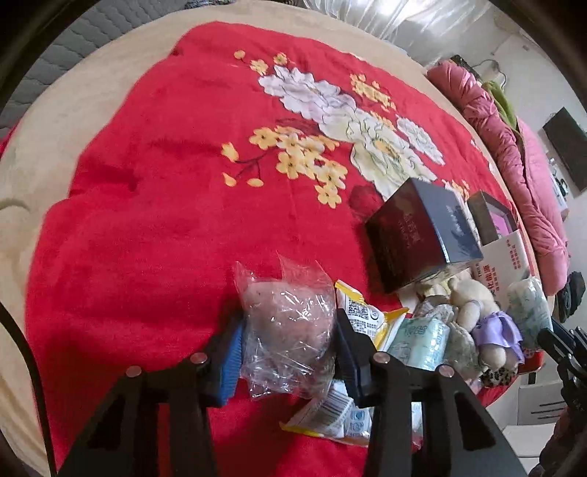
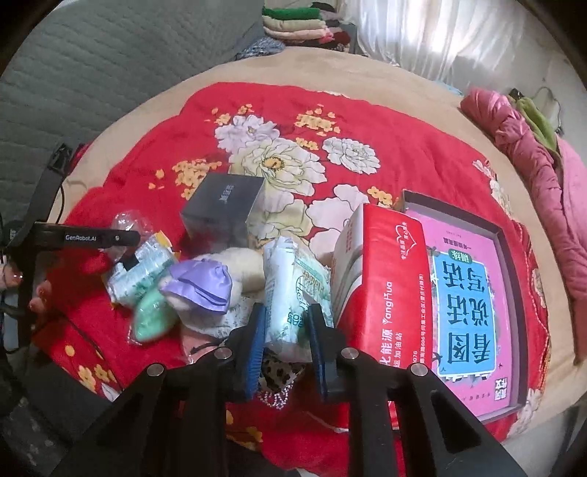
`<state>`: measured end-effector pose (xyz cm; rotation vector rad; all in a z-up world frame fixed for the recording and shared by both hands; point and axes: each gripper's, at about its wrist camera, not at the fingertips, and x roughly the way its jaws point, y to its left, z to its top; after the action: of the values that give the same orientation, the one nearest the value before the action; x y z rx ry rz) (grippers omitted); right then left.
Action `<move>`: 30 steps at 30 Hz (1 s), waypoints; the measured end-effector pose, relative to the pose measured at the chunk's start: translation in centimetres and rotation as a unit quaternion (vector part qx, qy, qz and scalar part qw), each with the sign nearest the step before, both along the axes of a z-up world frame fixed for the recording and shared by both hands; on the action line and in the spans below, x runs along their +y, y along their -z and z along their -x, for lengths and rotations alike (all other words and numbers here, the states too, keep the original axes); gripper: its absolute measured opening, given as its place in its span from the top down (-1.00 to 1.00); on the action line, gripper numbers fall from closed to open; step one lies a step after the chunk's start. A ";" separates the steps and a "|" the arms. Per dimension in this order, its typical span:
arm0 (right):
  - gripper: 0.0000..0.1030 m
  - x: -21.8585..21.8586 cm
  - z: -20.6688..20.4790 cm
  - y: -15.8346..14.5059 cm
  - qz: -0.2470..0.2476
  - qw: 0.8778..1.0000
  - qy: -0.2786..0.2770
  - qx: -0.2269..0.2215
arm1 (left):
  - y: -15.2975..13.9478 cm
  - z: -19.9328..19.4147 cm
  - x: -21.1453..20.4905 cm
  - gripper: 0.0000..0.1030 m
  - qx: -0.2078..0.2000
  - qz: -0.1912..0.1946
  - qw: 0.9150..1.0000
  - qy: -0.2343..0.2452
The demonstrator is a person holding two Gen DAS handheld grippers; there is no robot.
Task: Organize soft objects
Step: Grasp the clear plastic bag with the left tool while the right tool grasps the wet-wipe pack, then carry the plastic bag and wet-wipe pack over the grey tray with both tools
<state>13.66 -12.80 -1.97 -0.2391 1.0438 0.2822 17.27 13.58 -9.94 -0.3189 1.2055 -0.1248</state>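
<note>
A: Two wrist views, different content. Left view shows the left gripper [image 1: 290, 343] around a clear plastic bag [image 1: 290, 330] with a pinkish soft lump inside; blue pads [image 1: 233, 363] at both sides of the bag, seemingly pressing it. Yellow snack packet [image 1: 361, 315] just right of it, dark glossy box [image 1: 422, 238] further back

B: Right view shows what the left one lacks: pink picture book [image 2: 462, 293] in an open tray and a red carton [image 2: 389, 286] leaning beside it. Right gripper [image 2: 286, 326] nearly closed, pinching a white-green tissue pack [image 2: 290, 293], lifted and upright

A: Plush toy with a lilac dress [image 2: 205, 282] sits left of that pack, mint soft piece [image 2: 152, 315] below it

B: Surface is a red floral blanket [image 2: 330, 146] over a beige bed cover [image 2: 256, 71]; folded clothes [image 2: 301, 25] stacked behind, white curtain [image 2: 440, 33], pink quilt [image 2: 528, 146] at the right edge
</note>
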 end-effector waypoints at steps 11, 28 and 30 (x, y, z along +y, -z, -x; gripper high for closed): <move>0.55 -2.5 1.2 -3.9 -0.052 0.997 0.029 -0.038 | -9.3 3.0 -4.9 0.11 -0.080 -0.003 0.996 0.040; 0.55 -16.5 4.0 -7.4 -0.071 0.983 0.143 -0.087 | -13.7 2.0 -26.0 0.11 -0.106 -0.004 0.978 0.180; 0.55 -18.6 4.1 -7.0 -0.069 0.981 0.160 -0.083 | -13.5 1.8 -28.6 0.11 -0.105 -0.014 0.974 0.199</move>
<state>9.60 -31.42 4.98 0.0327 0.8770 0.0417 15.44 -15.04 3.60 -0.0334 1.0475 -0.4767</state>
